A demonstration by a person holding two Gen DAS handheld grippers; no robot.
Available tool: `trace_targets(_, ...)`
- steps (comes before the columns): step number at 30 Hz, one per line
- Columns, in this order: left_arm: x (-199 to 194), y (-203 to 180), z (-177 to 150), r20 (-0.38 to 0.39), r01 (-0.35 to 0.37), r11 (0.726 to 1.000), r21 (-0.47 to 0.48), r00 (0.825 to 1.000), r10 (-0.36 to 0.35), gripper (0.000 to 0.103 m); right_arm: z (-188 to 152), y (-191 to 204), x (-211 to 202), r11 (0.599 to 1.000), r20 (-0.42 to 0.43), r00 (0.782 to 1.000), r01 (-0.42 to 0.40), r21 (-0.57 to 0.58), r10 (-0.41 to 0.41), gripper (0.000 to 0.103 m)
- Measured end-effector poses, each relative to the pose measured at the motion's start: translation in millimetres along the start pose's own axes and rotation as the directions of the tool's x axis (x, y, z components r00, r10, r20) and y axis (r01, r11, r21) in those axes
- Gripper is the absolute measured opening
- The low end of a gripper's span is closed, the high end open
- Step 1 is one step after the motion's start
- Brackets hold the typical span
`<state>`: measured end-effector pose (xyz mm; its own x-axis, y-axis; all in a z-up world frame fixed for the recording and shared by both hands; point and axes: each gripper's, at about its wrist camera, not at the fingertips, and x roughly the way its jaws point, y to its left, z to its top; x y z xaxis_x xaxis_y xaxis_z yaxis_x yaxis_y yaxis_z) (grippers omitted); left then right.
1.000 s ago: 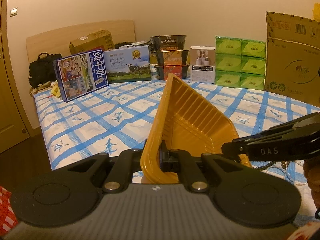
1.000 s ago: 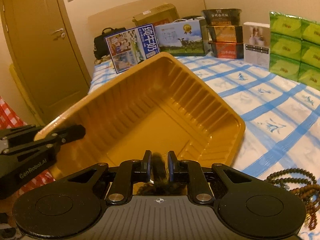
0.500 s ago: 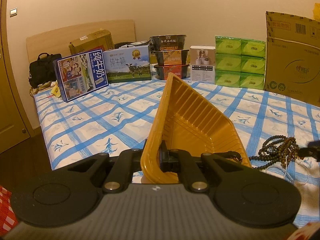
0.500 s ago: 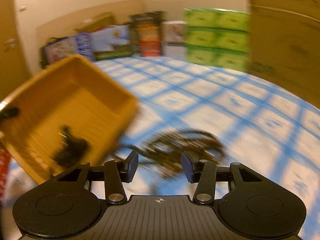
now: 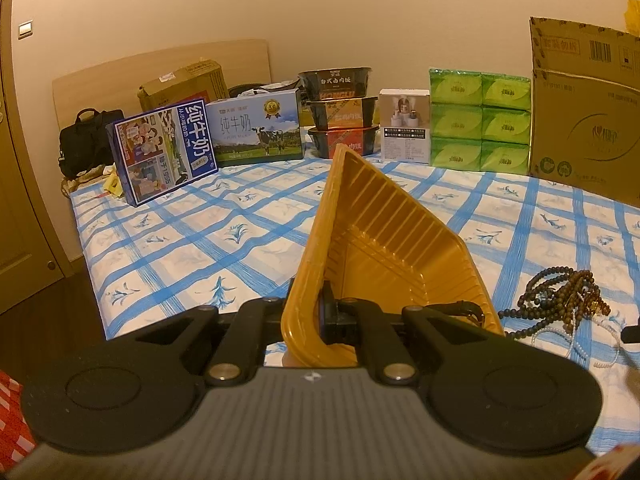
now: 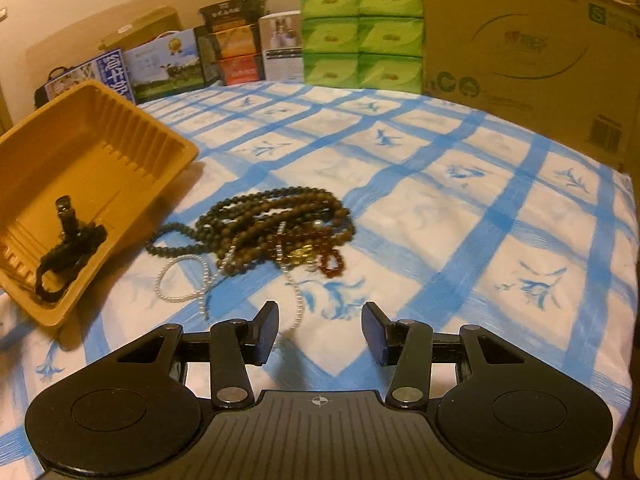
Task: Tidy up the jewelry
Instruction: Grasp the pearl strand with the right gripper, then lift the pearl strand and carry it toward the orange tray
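Note:
My left gripper (image 5: 318, 316) is shut on the near rim of a yellow plastic tray (image 5: 380, 240) and holds it tilted on the bed. In the right wrist view the tray (image 6: 120, 148) lies at the left with a black bracelet (image 6: 66, 252) inside. A tangle of dark bead necklaces (image 6: 276, 228) with a white pearl strand (image 6: 180, 280) and a small red bead bracelet (image 6: 332, 262) lies on the sheet just beyond my right gripper (image 6: 320, 332), which is open and empty. The bead pile also shows in the left wrist view (image 5: 560, 296).
The bed has a blue-checked sheet (image 6: 460, 208). Along the far wall stand milk cartons (image 5: 256, 132), stacked noodle bowls (image 5: 342, 112), green tissue packs (image 5: 480, 120) and a large cardboard box (image 5: 588, 108). A black bag (image 5: 86, 140) sits at the far left corner.
My right gripper let go of the black bracelet into the tray, opened, and swung right to face the bead pile. The left gripper and tray stayed still.

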<state>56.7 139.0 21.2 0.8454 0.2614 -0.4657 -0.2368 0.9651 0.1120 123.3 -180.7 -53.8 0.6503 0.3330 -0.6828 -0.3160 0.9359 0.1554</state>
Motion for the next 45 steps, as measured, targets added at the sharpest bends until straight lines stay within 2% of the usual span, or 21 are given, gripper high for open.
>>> trace_targets(4, -1, 1, -1, 0.000, 0.000, 1.000, 0.000, 1.000, 0.000, 0.006, 2, 9, 10, 0.999, -0.011, 1.000, -0.013, -0.034, 0.013, 0.033)
trace_targets(11, -1, 1, 0, 0.001, 0.000, 1.000, 0.000, 1.000, 0.000, 0.006, 2, 13, 31, 0.997, -0.027, 1.000, 0.004, -0.072, -0.006, 0.021)
trace_targets(12, 0, 1, 0, 0.001, 0.000, 1.000, -0.001, 1.000, 0.000, 0.006, 2, 14, 31, 0.997, -0.028, 1.000, 0.004, -0.079, -0.006, 0.017)
trace_targets(13, 0, 1, 0, 0.000, 0.000, 1.000, -0.001, 1.000, 0.000, 0.006, 2, 14, 31, 0.997, -0.032, 0.999, 0.000, -0.082, -0.002, 0.004)
trace_targets(14, -1, 1, 0, 0.001, 0.000, 1.000, -0.002, 1.000, 0.000, 0.006, 2, 15, 31, 0.997, -0.036, 0.999, 0.000, -0.081, -0.003, 0.002)
trace_targets(18, -2, 1, -1, 0.000, 0.002, 1.000, 0.000, 1.000, -0.002, 0.006, 8, 17, 23, 0.997, -0.034, 0.999, -0.014, -0.075, 0.012, 0.002)
trace_targets(27, -1, 3, -1, 0.002, 0.003, 1.000, 0.000, 1.000, -0.003, 0.006, 39, 23, -29, 0.993, 0.095, 0.995, -0.021, -0.117, 0.032, 0.002)
trace_targets(38, -2, 3, -1, 0.006, 0.006, 1.000, 0.003, 1.000, -0.006, 0.006, 85, 29, -86, 0.983, 0.241, 0.968, -0.026, -0.183, 0.070, 0.002)
trace_targets(45, -2, 2, -1, 0.005, 0.007, 1.000, 0.002, 1.000, -0.007, 0.006, 106, 41, -104, 0.972, 0.276, 0.953, -0.059, -0.227, 0.122, 0.002)
